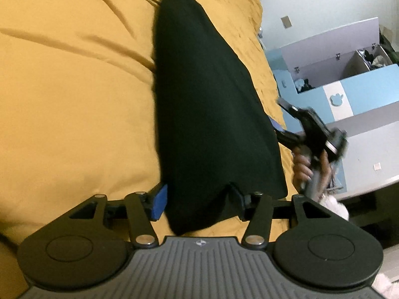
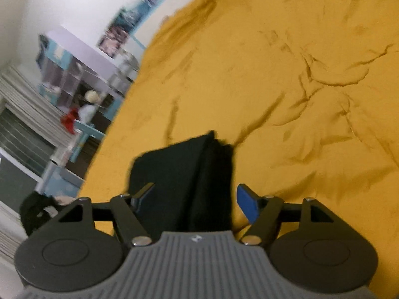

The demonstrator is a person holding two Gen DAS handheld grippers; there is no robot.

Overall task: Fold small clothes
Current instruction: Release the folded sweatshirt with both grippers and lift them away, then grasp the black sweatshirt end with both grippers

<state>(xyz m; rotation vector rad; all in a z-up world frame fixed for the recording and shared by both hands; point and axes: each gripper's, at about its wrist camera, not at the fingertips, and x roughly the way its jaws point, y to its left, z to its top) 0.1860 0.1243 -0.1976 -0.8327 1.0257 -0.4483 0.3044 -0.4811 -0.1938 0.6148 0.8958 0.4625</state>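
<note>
Black folded garment lies on the yellow bedspread. My left gripper has its jaws spread around the near end, not pinching. Right gripper is wide open too, cloth between its fingers.

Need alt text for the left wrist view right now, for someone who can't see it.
A black garment lies folded long and narrow on a mustard-yellow bedspread, its near end between the open left gripper. The right gripper, held in a hand, is at the garment's right edge.
</note>
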